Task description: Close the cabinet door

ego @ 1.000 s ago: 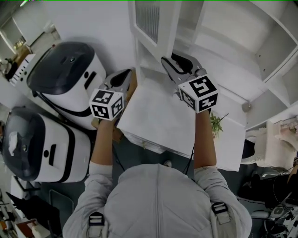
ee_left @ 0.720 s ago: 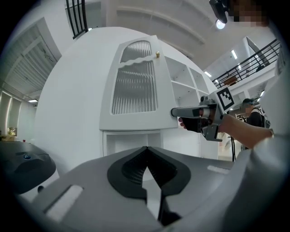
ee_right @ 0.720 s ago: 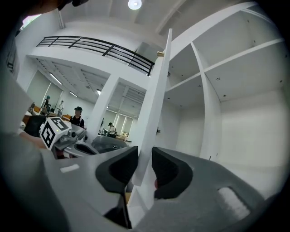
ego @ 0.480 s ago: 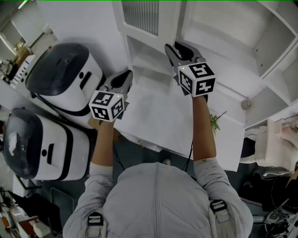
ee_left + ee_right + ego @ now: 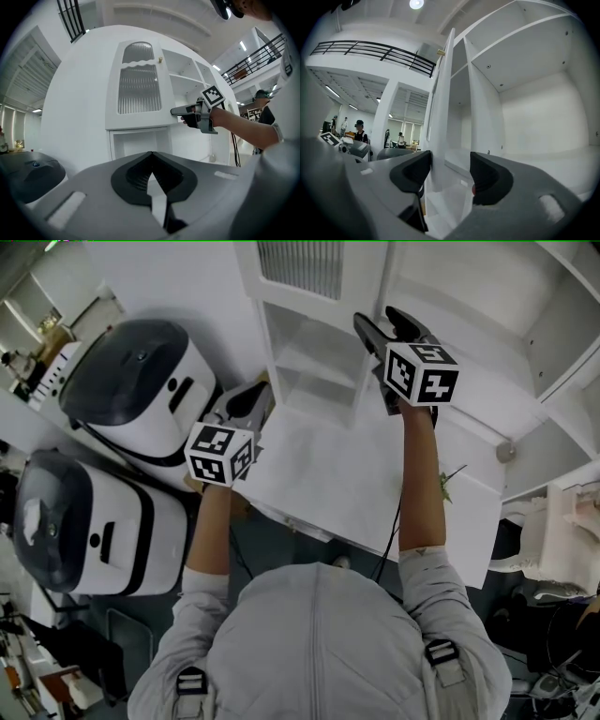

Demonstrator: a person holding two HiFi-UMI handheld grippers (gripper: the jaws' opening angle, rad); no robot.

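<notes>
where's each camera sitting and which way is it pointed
Head view: on the person's head, looking steeply down at the cabinet; shoulders, both forearms, left hand-held gripper and right hand-held gripper show.
Left gripper view: on the left hand-held gripper, facing the cabinet door over its shut jaws; the right forearm shows.
Right gripper view: on the right hand-held gripper; its opening jaws straddle the door's edge.
Shared: all three see the door.

- We see a white machine [image 5: 141,390] with a dark domed lid, a second machine [image 5: 80,521] just beside it.
- We spot a small green plant [image 5: 444,486].
- We make out a black railing [image 5: 365,49].
</notes>
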